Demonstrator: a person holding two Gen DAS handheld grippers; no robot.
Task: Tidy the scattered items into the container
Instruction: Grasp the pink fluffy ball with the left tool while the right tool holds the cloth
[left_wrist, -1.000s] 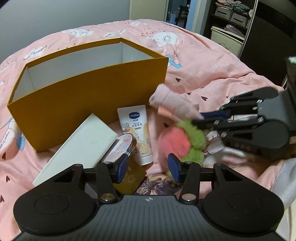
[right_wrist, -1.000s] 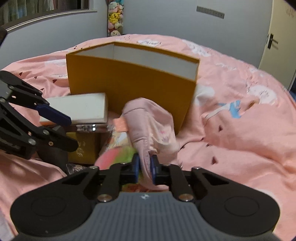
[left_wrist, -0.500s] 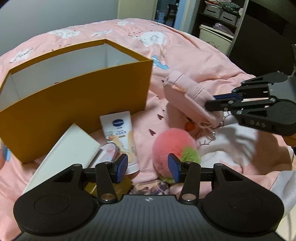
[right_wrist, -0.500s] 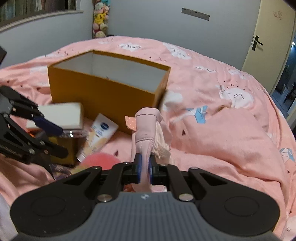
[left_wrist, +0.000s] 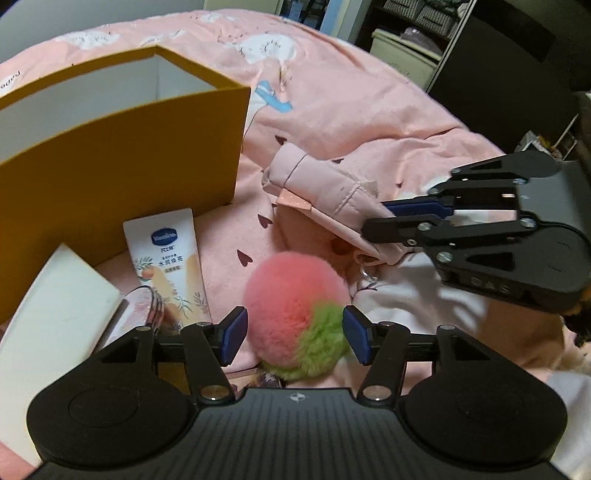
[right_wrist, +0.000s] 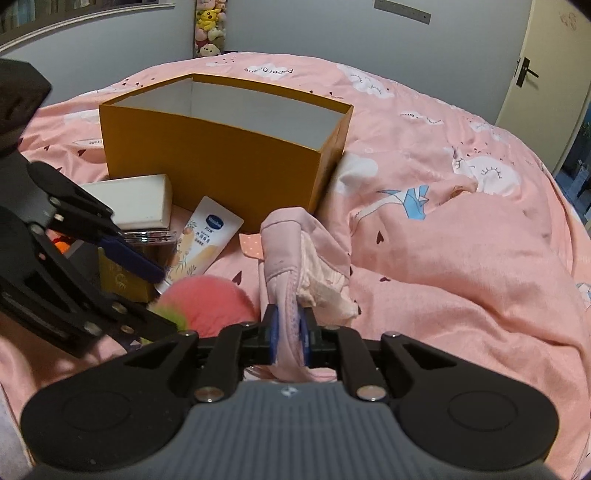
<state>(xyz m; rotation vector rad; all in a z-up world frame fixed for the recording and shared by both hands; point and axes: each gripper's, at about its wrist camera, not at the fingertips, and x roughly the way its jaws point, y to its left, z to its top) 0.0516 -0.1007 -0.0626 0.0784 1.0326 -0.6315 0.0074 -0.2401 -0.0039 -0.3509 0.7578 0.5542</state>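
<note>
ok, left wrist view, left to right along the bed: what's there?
white box → Vaseline tube → pink and green pompom → pink cloth → right tongs, shut on the cloth.

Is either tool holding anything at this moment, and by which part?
The right tool pinches the pink cloth pouch by its near edge. The left tool, jaws just opened wider, straddles the pink-green pompom without gripping it.

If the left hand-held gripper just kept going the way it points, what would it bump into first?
Most likely the fluffy pink-and-green pompom: it already sits between the open pads of the left hand-held gripper, which have just been opening.
</note>
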